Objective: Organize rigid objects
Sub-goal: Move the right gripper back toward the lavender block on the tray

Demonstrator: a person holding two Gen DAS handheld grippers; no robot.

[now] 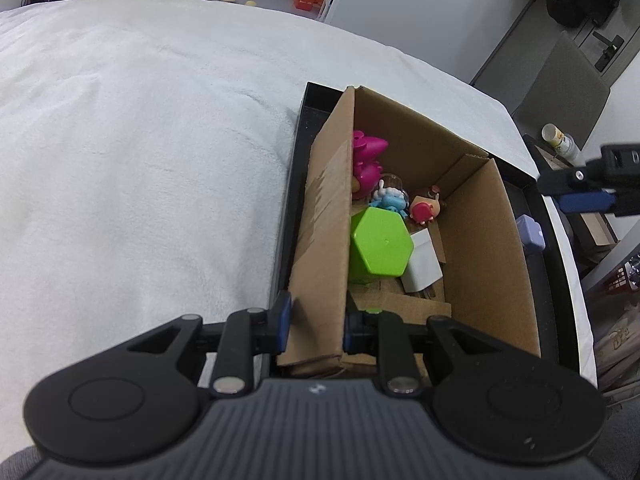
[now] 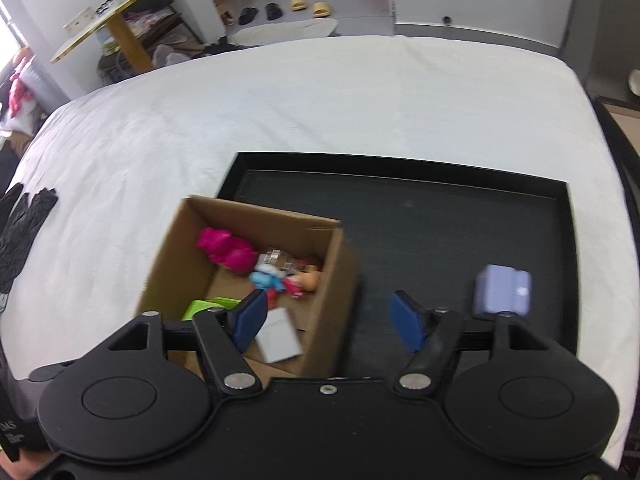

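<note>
A cardboard box stands in a black tray on a white-covered bed. It holds a green hexagonal block, a pink toy, a blue figure, a red-and-tan figure and a white block. My left gripper is shut on the box's left wall. My right gripper is open and empty above the box's right wall. A lilac block lies on the tray floor to its right, also in the left wrist view.
The tray floor is bare dark surface beyond the box. Black gloves lie on the bed at far left. A chair and a side table with a cup stand right of the bed.
</note>
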